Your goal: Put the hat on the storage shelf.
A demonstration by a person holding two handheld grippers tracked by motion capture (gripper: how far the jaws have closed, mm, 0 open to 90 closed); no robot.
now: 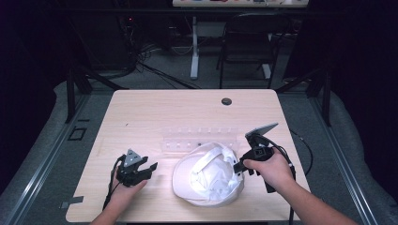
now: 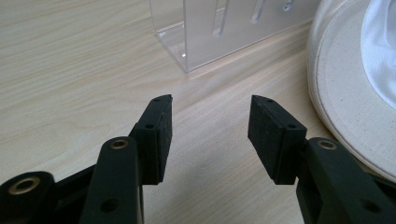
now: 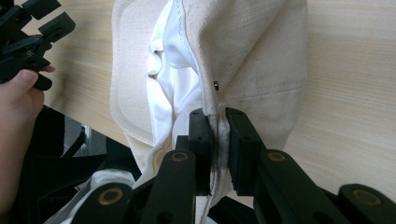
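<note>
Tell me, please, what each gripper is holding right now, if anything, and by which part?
The right gripper is shut on the white hat, pinching its fabric edge by a seam. The left gripper is open above the table, holding nothing.

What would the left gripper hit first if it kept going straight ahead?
Probably the clear plastic stand. The left gripper, open, points over bare table at its corner; the hat lies off to the side.

**A lit worktop in a dim room**

A pale wood-grain worktop (image 1: 141,112) with a round grommet hole (image 1: 226,101) is seen on grey flooring (image 1: 42,154). Beyond it, a black chair (image 1: 246,44), a white desk leg (image 1: 194,47) and tangled cables (image 1: 141,58) are set in darkness.
</note>
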